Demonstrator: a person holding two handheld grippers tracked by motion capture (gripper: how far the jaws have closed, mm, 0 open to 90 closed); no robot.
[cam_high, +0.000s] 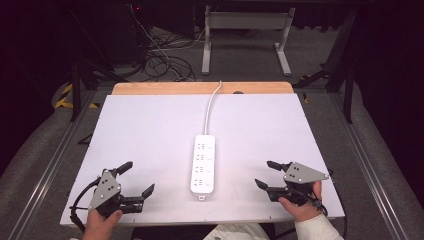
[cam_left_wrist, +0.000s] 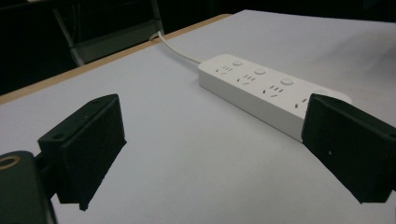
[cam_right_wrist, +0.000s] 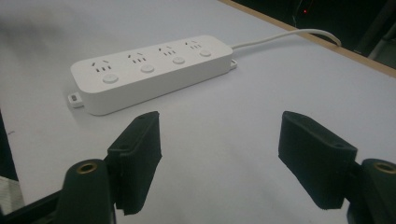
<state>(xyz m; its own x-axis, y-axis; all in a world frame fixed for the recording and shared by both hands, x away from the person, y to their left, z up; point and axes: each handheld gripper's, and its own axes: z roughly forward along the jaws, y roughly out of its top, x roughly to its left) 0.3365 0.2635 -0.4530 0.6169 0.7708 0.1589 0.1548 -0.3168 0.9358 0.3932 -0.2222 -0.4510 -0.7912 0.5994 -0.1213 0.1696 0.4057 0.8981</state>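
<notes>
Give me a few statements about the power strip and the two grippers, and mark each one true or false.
1. The power strip lies between the left gripper and the right gripper. True.
2. A plug sits in one of the strip's sockets. False: all four sockets are bare.
3. The right gripper is shut on the strip. False: its jaws stand wide apart, clear of the strip.
4. The strip's cable runs off the far edge of the table. True.
5. The left gripper's jaws are open with nothing between them. True.
6. The strip lies crosswise, parallel to the table's near edge. False: it points lengthwise away from the person.
</notes>
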